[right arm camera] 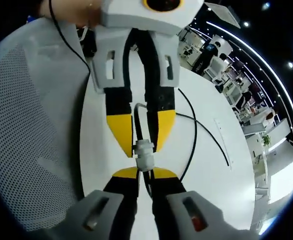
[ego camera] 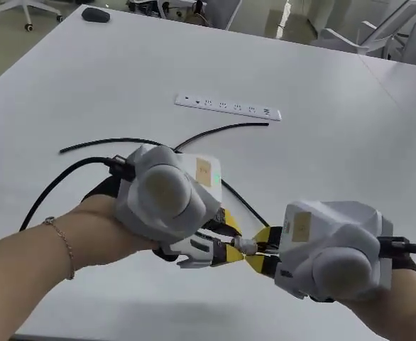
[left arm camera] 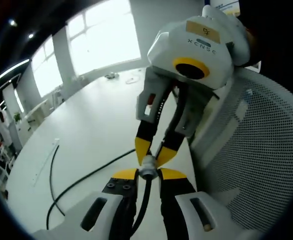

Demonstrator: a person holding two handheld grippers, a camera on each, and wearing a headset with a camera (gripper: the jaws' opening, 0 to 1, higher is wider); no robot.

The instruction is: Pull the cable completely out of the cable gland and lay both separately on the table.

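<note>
Bare table [ego camera: 123, 64] ahead (power strip [ego camera: 228, 106] and black cable [ego camera: 222, 128] lie mid-table).

power strip [ego camera: 228, 108] on white table [ego camera: 123, 71] | mouse [ego camera: 95, 14] far edge | chairs [ego camera: 396, 32] beyond

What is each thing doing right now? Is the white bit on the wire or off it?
cable gland: on the cable, held up off the table between both grippers.
cable: threaded through the gland, with its free length lying curved on the table.
left gripper: shut on the gland.
right gripper: shut on the gland from the opposite side.
power strip: lying flat, with no plug visible in it.
</note>
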